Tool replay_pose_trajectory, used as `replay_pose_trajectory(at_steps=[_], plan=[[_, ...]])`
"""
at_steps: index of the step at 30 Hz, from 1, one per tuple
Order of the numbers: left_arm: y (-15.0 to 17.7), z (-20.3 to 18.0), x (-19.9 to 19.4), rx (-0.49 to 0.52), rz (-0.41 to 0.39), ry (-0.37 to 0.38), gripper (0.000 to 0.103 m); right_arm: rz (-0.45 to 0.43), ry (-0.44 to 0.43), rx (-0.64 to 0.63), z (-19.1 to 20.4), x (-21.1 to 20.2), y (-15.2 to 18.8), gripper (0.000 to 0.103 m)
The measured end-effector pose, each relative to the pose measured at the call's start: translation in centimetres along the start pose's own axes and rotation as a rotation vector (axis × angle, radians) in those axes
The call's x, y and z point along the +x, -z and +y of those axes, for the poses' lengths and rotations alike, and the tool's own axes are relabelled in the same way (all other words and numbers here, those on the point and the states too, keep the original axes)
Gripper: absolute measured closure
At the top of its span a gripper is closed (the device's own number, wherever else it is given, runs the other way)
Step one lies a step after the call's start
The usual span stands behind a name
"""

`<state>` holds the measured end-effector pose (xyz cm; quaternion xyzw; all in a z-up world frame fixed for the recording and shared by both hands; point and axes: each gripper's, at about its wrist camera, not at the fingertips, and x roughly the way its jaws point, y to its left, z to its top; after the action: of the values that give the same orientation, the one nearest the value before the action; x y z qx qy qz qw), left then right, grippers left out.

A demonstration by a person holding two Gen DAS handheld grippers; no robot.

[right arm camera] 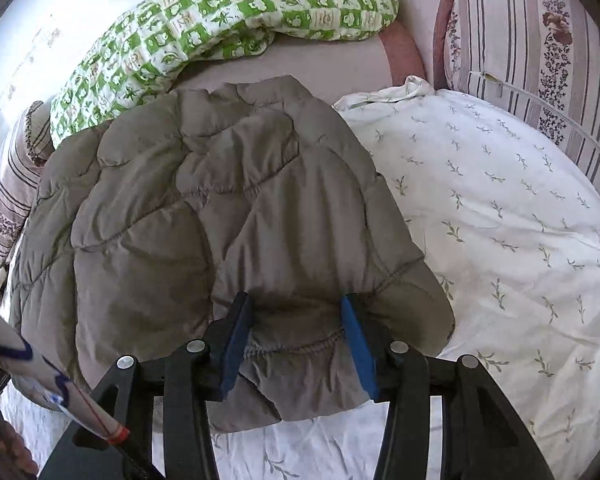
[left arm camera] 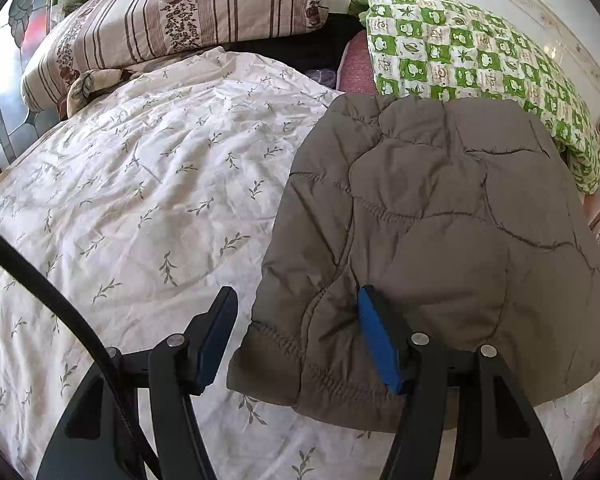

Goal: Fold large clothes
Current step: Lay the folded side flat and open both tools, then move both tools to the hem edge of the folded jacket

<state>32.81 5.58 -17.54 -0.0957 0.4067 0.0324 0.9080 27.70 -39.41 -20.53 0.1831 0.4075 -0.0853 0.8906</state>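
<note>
1. The left gripper (left arm camera: 296, 336) has its fingers spread. The right-hand blue pad (left arm camera: 376, 344) presses into the near hem of the taupe quilted puffer jacket (left arm camera: 440, 220), while the other finger (left arm camera: 216, 336) stands clear over the white leaf-print duvet (left arm camera: 140, 200). It grasps nothing.
2. The right gripper (right arm camera: 296, 344) straddles a bunched fold of the same jacket's (right arm camera: 220, 200) near hem. Both pads touch the cloth; this looks like a loose grasp.
3. The jacket lies folded on the bed, its long axis running away from both grippers toward the green checked quilt (right arm camera: 228, 20).
4. The right gripper is better placed on the hem. The left must shift toward the jacket, I judge, before the next fold.
</note>
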Motion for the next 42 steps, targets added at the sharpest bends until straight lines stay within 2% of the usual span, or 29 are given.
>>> replay_pose_trajectory(at_steps=[5,10,24,30,36,42], plan=[[0.0,-0.6,-1.2,0.028,-0.04,-0.032,0.041,-0.037,-0.019,0.013,-0.2,-1.6,0.0,0.052],[-0.1,-0.4,-2.1,0.019,-0.041,-0.01,0.041,-0.1,-0.005,-0.017,0.7,-3.8,-0.4,0.052],[0.0,0.6,-1.8,-0.007,-0.008,-0.01,0.041,-0.012,-0.028,0.087,-1.5,-1.9,0.2,0.052],[0.1,0.6,-1.2,-0.01,0.016,-0.002,0.04,0.03,-0.08,0.141,-2.6,-0.7,0.2,0.052],[-0.1,1.2,-1.4,-0.047,0.03,0.009,0.038,0.02,-0.079,0.133,-2.5,-1.3,0.3,0.052],[-0.3,1.8,-2.4,-0.056,0.007,-0.002,0.038,-0.045,-0.066,0.134,-2.4,-3.8,-0.1,0.052]])
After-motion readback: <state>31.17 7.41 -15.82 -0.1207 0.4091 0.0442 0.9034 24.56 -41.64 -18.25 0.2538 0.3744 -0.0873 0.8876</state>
